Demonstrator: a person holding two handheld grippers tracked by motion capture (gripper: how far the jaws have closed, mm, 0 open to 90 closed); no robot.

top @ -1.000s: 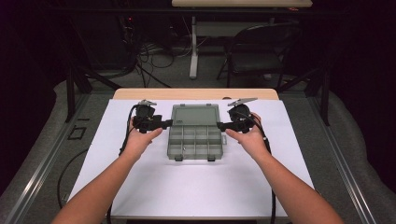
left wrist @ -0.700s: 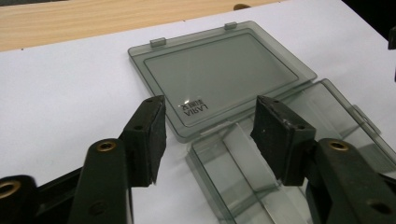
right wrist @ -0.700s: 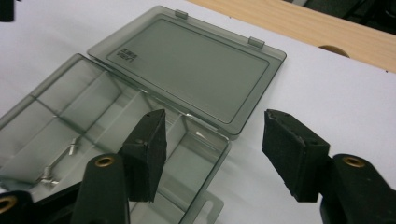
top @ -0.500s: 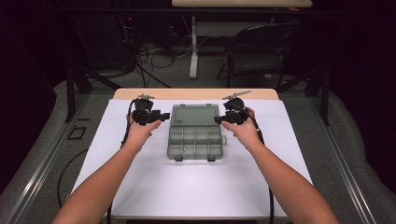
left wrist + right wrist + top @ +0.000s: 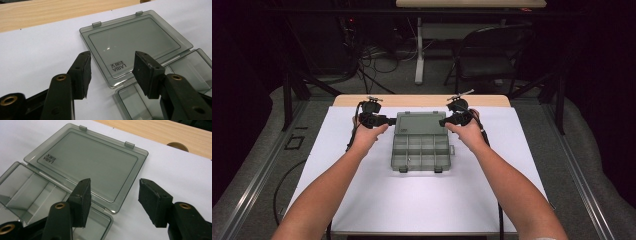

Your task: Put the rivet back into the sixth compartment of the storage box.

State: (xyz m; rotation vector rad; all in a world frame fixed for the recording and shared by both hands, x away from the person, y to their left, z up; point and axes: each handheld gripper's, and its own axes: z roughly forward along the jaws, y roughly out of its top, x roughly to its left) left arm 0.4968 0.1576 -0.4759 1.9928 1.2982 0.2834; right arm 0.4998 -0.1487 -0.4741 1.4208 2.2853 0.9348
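A smoky clear organiser box lies open on the white sheet (image 5: 412, 200). Its flat lid (image 5: 421, 121) is on the far side and its divided tray (image 5: 421, 152) on the near side. My left gripper (image 5: 385, 120) is at the lid's left edge; its jaws have just been closing and stand open, with the lid's (image 5: 140, 40) near corner between the pads (image 5: 81, 72), untouched. My right gripper (image 5: 444, 122) is at the lid's right edge; its jaws have also been closing and remain open, straddling the lid's (image 5: 87, 162) corner beside the tray (image 5: 30, 190).
The wooden tabletop (image 5: 422, 100) shows past the sheet's far edge, with a round hole (image 5: 177, 146) in it. A folding chair (image 5: 492, 55) and floor cables lie beyond the table. White sheet extends on both sides of the box and toward me.
Both hands have moved a little away from me and inward, bringing the grippers up against the lid's left and right edges. The jaws of both look narrower than before.
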